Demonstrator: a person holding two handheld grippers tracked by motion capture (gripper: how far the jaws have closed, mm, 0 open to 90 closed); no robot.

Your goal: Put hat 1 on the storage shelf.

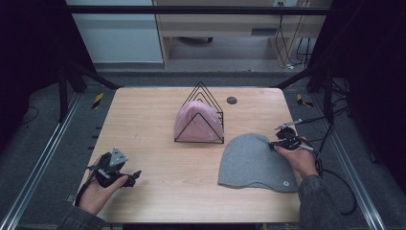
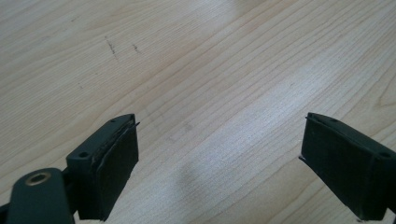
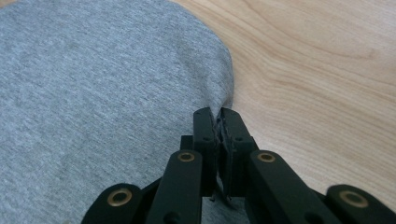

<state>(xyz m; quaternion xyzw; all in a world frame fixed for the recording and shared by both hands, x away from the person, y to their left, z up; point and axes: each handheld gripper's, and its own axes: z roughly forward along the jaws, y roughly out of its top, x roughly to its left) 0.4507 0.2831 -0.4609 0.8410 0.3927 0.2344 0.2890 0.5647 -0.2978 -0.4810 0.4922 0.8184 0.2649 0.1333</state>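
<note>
Closest to my lens, the right hand-held gripper point(image 3: 218, 122) has its jaws pressed together on a pinch of the grey beanie's point(image 3: 93, 93) rounded edge; the fabric puckers into the nip. From above, I see that beanie point(image 1: 253, 162) lying flat on the right half of the counter point(image 1: 158, 158), crown end toward the far edge where the right hand-held gripper point(image 1: 277, 143) holds it, straight brim toward me, so its long axis runs near to far. I judge the grasp made and the lift and transfer still to do. A pink beanie point(image 1: 197, 123) already stands in the wire rack point(image 1: 201, 103) behind. My left hand-held gripper point(image 2: 219, 158) rests spread wide over bare wood, holding nothing.
</note>
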